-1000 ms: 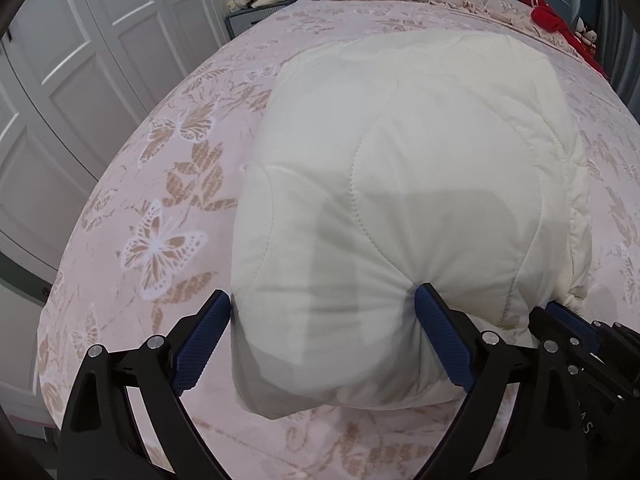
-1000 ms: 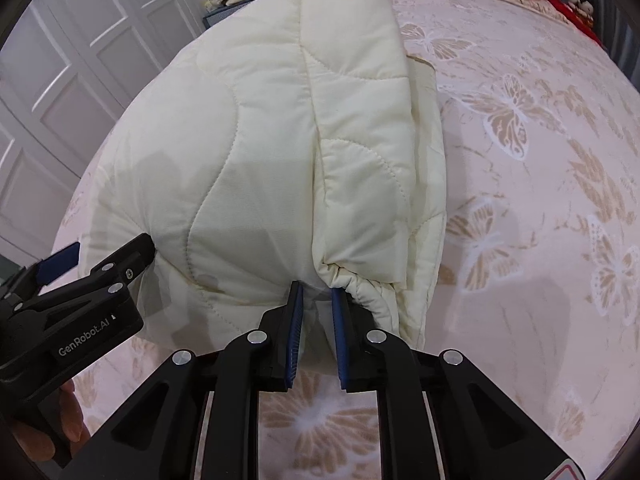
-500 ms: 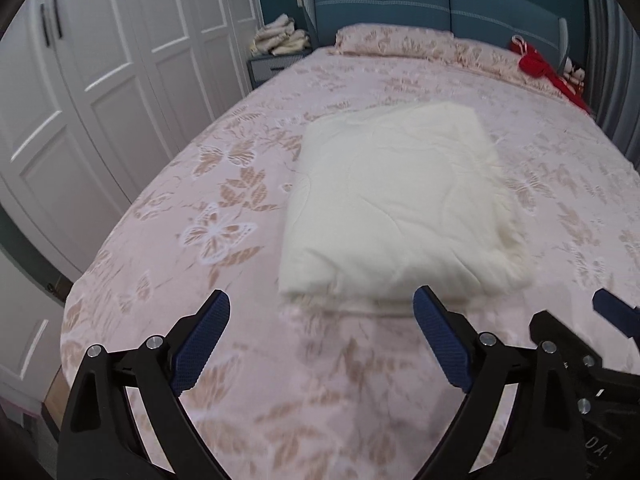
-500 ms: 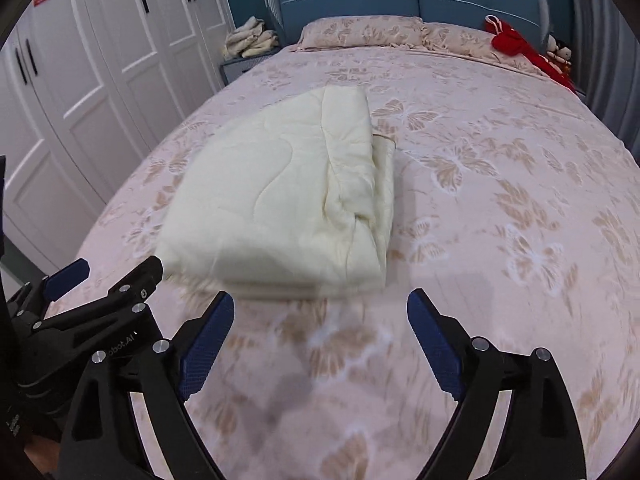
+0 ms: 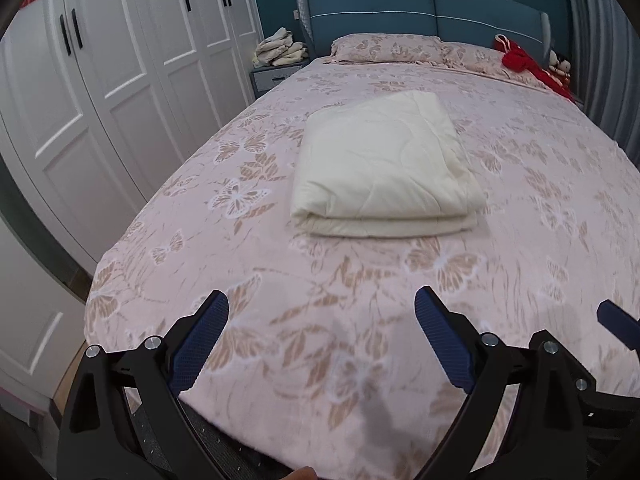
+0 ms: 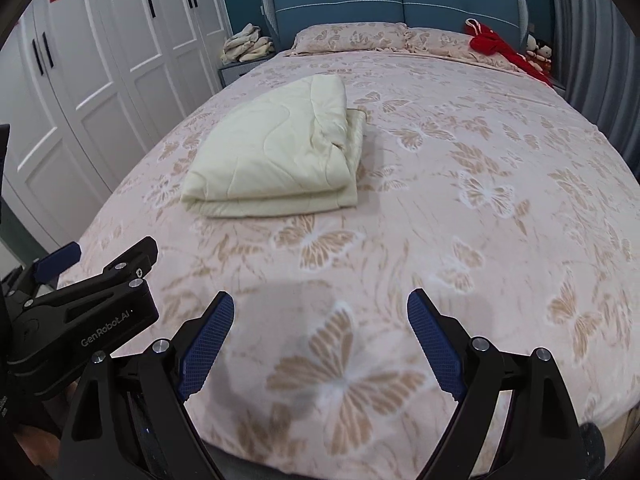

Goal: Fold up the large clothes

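Lying folded on bed (image 5: pixel 360 300): cream quilted garment (image 5: pixel 384 168); left gripper (image 5: pixel 320 332) spread, empty; right gripper (image 6: pixel 320 332) spread, empty

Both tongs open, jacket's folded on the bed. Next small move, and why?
Probably just hold both tongs back. The cream quilted jacket lies folded in a compact stack on the bedspread, the left tongs and right tongs are open, empty and clear of it. At most, square its looser right edge.

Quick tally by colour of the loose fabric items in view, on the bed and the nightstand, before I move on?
Cream: 1, the folded quilted jacket on the bed.
Pink patterned: 2, the pillows at the headboard.
Red: 1, the red garment by the far pillow.
Beige: 1, the pile of clothes on the nightstand.
Total: 5.
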A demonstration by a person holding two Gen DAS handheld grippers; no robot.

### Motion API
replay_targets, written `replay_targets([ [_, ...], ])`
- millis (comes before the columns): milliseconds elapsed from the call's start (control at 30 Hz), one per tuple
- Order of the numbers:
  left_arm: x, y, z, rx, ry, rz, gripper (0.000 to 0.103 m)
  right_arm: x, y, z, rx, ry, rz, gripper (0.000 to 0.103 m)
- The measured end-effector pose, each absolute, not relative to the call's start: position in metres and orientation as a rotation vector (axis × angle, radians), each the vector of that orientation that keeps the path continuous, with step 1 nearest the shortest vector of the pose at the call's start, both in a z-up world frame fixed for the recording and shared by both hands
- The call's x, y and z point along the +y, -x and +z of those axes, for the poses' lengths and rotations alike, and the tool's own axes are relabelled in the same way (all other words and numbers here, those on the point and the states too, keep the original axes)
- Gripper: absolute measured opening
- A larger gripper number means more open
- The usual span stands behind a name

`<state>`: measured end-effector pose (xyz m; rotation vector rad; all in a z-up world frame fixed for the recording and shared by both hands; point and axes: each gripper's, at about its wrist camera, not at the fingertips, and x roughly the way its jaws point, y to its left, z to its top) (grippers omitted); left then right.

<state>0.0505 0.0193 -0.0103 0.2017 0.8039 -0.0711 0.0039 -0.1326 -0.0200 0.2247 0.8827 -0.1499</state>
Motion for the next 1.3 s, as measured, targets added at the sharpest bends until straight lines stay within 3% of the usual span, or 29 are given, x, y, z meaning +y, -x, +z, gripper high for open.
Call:
replay_targets([
  [1300,0.029,-0.026,-0.014,0.772,-0.227,-0.015,0.092,-0.123,0.02,-0.02,0.874,-0.194,-0.169,0.086],
])
